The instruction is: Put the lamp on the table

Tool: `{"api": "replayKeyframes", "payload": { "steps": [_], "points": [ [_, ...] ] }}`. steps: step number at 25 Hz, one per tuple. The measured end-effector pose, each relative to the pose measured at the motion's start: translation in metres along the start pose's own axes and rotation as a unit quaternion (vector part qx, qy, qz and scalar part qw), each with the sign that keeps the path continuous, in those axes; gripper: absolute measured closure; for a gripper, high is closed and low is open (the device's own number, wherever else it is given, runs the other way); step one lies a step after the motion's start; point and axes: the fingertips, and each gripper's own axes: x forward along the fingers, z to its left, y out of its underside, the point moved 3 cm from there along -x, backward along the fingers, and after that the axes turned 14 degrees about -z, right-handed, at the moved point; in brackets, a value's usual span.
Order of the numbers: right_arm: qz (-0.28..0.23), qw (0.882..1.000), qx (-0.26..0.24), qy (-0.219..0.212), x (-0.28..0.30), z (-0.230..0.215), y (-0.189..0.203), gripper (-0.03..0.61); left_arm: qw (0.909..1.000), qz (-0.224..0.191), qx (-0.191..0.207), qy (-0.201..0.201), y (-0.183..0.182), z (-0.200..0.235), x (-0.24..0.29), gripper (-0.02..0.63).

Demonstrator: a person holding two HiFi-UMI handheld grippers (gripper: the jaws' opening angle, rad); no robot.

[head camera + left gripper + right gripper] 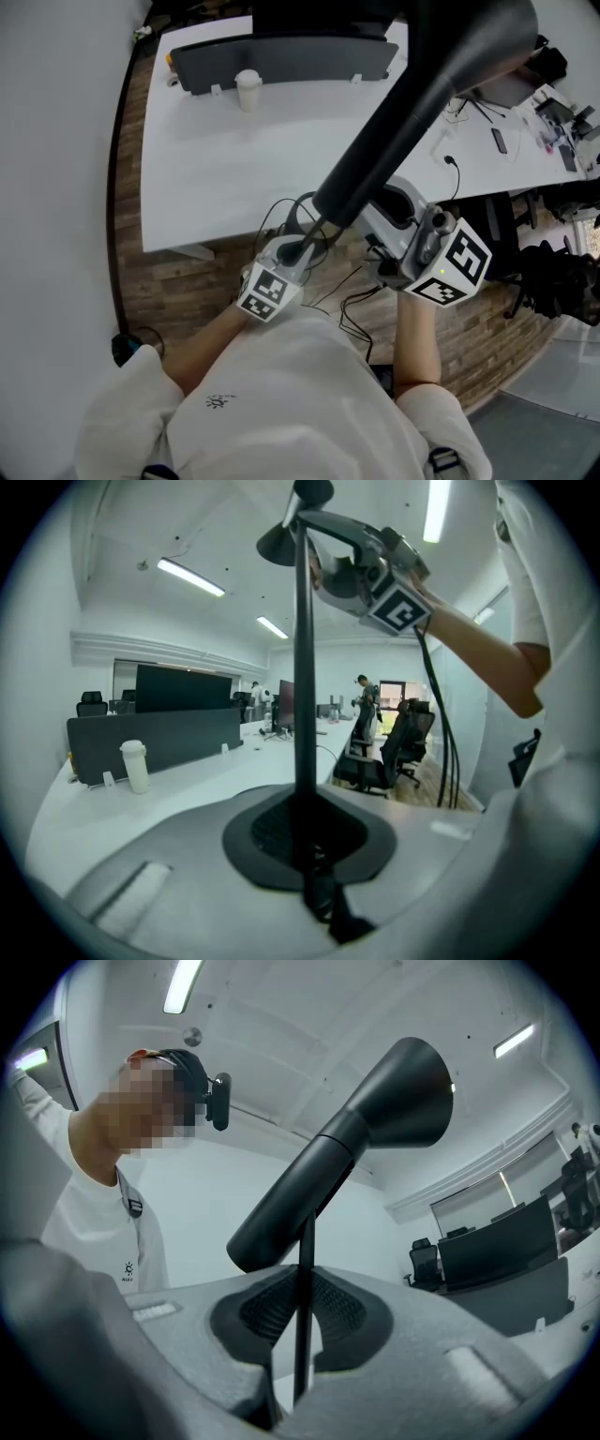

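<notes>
I hold a black lamp (422,103) in the air in front of the white table (244,159), with both grippers on it. Its thick dark head (375,1138) flares into a cone and rises toward the head camera. My left gripper (295,253) is shut on the thin black pole (304,667), low down. My right gripper (389,220) is shut on the same pole (304,1269) higher up, just under the head. In the left gripper view the right gripper (361,569) shows near the pole's top. The lamp's base is hidden.
A white cup (248,89) stands on the table before a dark partition screen (281,61). Small items and cables lie at the table's right end (525,131). Black cables (352,300) trail on the wood floor, and office chairs (553,281) stand at the right.
</notes>
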Motion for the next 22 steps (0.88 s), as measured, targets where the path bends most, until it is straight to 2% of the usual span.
{"api": "replayKeyframes", "payload": {
  "steps": [6, 11, 22],
  "points": [
    [0.0, 1.0, 0.012, -0.019, -0.017, -0.03, -0.007, 0.543, 0.9998, 0.002, -0.005, -0.02, 0.0, -0.003, 0.033, 0.609],
    [-0.004, 0.999, 0.023, -0.027, -0.021, -0.039, -0.005, 0.543, 0.9994, 0.01, -0.008, -0.033, 0.003, -0.001, 0.039, 0.611],
    [-0.003, 0.999, 0.029, -0.027, -0.009, -0.069, -0.002, 0.543, 0.9993, 0.018, -0.007, -0.031, 0.002, 0.024, 0.057, 0.611]
  ]
}}
